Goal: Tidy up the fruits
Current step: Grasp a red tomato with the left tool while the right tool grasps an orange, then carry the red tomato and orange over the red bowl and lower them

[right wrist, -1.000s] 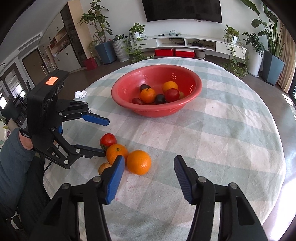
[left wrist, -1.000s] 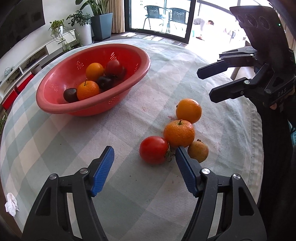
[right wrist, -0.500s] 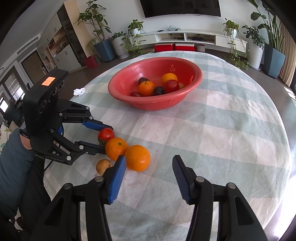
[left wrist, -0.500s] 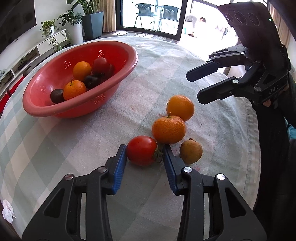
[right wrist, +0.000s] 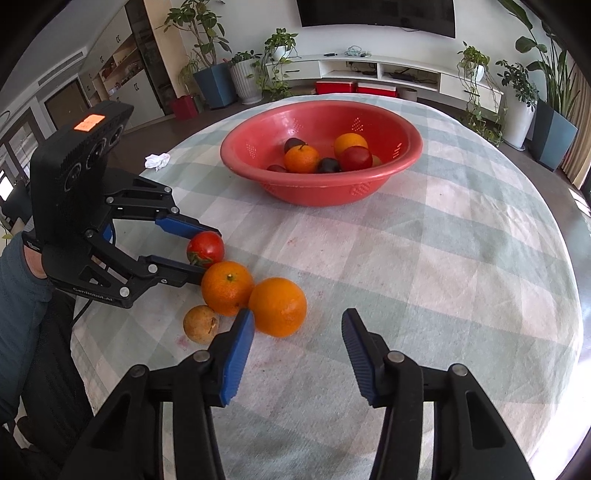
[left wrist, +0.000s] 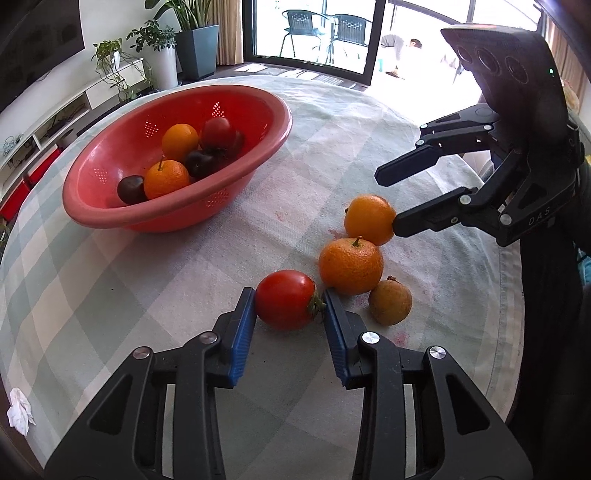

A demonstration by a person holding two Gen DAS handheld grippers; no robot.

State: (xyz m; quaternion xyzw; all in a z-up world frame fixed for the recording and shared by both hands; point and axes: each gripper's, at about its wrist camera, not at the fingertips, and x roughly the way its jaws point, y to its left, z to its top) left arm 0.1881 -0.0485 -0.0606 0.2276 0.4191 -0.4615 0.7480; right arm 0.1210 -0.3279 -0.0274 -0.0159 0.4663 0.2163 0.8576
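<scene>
Only the left wrist view shows the balcony door (left wrist: pixel 314 33). The left gripper (left wrist: pixel 290 308) is closing, pads against the round red tomato (left wrist: pixel 286 299) on the checked tablecloth (left wrist: pixel 147 288). The right gripper (right wrist: pixel 297 328) is closing, half-wide, its jaws flanking the smooth orange (right wrist: pixel 279 306) without contact. Four fruits lie loose; the red plastic colander bowl (right wrist: pixel 321 188) stands beyond.

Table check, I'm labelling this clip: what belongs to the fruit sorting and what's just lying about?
Job:
tomato between the closing left tool
two oranges
small brown fruit
red bowl
right tool

Lying about:
crumpled tissue
potted plants
</scene>
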